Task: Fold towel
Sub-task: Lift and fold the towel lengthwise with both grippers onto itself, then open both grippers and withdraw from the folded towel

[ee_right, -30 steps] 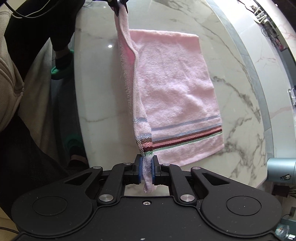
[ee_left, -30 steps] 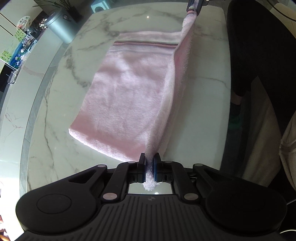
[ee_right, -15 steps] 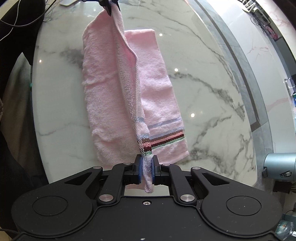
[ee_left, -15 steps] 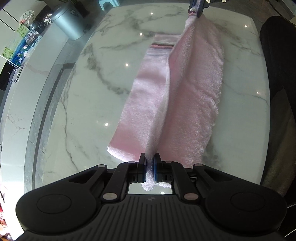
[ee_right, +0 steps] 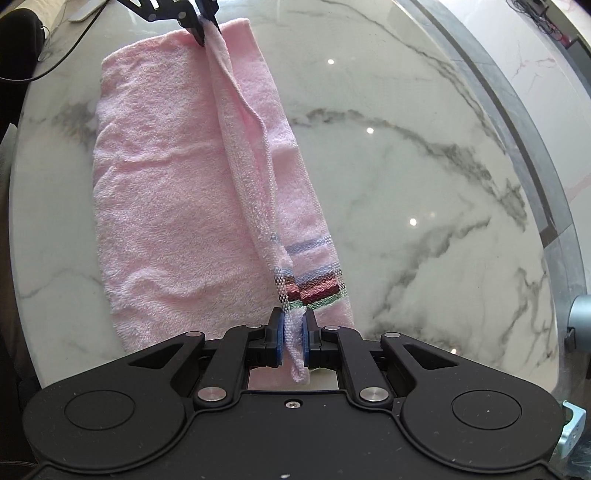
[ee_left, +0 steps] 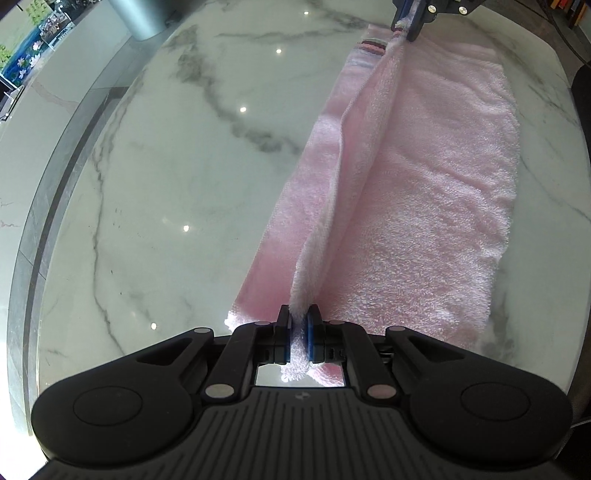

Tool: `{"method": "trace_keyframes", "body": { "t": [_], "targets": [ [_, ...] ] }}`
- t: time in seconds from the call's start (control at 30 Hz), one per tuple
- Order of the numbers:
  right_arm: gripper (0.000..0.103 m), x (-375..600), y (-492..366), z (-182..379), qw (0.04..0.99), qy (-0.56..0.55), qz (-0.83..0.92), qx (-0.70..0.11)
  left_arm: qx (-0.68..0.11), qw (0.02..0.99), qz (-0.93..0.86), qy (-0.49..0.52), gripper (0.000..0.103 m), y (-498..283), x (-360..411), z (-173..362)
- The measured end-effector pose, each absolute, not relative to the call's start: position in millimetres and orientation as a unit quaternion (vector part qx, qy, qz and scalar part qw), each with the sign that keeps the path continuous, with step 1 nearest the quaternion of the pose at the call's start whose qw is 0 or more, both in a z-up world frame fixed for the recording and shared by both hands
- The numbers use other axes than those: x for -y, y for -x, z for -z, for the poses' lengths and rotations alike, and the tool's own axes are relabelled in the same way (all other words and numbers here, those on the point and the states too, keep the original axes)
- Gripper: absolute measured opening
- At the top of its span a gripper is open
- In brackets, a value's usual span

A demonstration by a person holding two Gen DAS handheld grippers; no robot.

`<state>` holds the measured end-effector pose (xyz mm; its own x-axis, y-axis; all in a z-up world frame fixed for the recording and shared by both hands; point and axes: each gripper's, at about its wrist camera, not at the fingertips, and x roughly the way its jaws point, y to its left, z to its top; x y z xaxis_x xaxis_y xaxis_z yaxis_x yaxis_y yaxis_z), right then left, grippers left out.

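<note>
A pink towel (ee_left: 436,192) with a band of coloured stripes (ee_right: 321,288) at one end lies half folded on the white marble table (ee_left: 166,192). My left gripper (ee_left: 298,317) is shut on the plain corner. My right gripper (ee_right: 293,321) is shut on the striped corner. The long edge is stretched between them and hangs a little above the lower layer. Each gripper shows at the top of the other's view: the right gripper (ee_left: 408,26) and the left gripper (ee_right: 203,27). The folded-over half covers most of the layer beneath, leaving a strip bare.
A grey metal cylinder (ee_left: 142,18) stands past the table's far rim, also the cylinder (ee_right: 580,321) at the right edge. A dark chair (ee_left: 581,96) and cables (ee_right: 55,55) lie on the person's side. Bare marble spreads beyond the towel.
Both grippers carried the held edge across the towel and lower, laying the lifted half over the other half. The towel now looks narrower, and the grips stayed shut.
</note>
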<state>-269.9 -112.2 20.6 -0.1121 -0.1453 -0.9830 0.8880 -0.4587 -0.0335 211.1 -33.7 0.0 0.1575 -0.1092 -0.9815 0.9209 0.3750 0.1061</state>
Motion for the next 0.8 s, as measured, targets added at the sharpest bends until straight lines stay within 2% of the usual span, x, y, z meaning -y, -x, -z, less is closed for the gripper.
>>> {"method": "trace_keyframes", "body": {
  "t": [0.13, 0.2, 0.23, 0.3, 0.37, 0.53, 0.67, 0.8],
  "targets": [
    [0.009, 110.8, 273.3, -11.6, 0.389, -0.546, 0.662, -0.335, -0.517, 0.658, 0.393, -0.38, 0.011, -214.5, 29.3, 1.7],
    [0.011, 110.7, 272.8, -11.9, 0.382, -0.543, 0.668, -0.336, -0.516, 0.669, 0.386, -0.371, 0.016, -216.1, 25.7, -1.6],
    [0.011, 110.3, 272.7, -13.2, 0.378, -0.542, 0.671, -0.335, -0.512, 0.678, 0.377, -0.368, 0.022, -217.0, 23.4, -4.0],
    [0.026, 108.1, 272.0, -18.9, 0.356, -0.532, 0.688, -0.341, -0.502, 0.698, 0.356, -0.365, 0.03, -218.1, 18.8, -10.0],
    [0.028, 105.9, 269.7, -25.2, 0.327, -0.525, 0.703, -0.351, -0.492, 0.722, 0.328, -0.36, 0.035, -218.0, 12.7, -18.4],
    [0.033, 98.9, 258.0, -53.0, 0.281, -0.517, 0.737, -0.332, -0.474, 0.759, 0.274, -0.351, 0.036, -208.0, 5.4, -42.4],
    [0.048, 99.5, 239.5, -79.7, 0.262, -0.505, 0.763, -0.308, -0.47, 0.784, 0.243, -0.325, 0.045, -195.8, 4.4, -63.4],
    [0.056, 101.8, 228.2, -100.2, 0.247, -0.496, 0.791, -0.259, -0.468, 0.814, 0.215, -0.269, 0.049, -180.1, 3.1, -84.6]
  ]
}}
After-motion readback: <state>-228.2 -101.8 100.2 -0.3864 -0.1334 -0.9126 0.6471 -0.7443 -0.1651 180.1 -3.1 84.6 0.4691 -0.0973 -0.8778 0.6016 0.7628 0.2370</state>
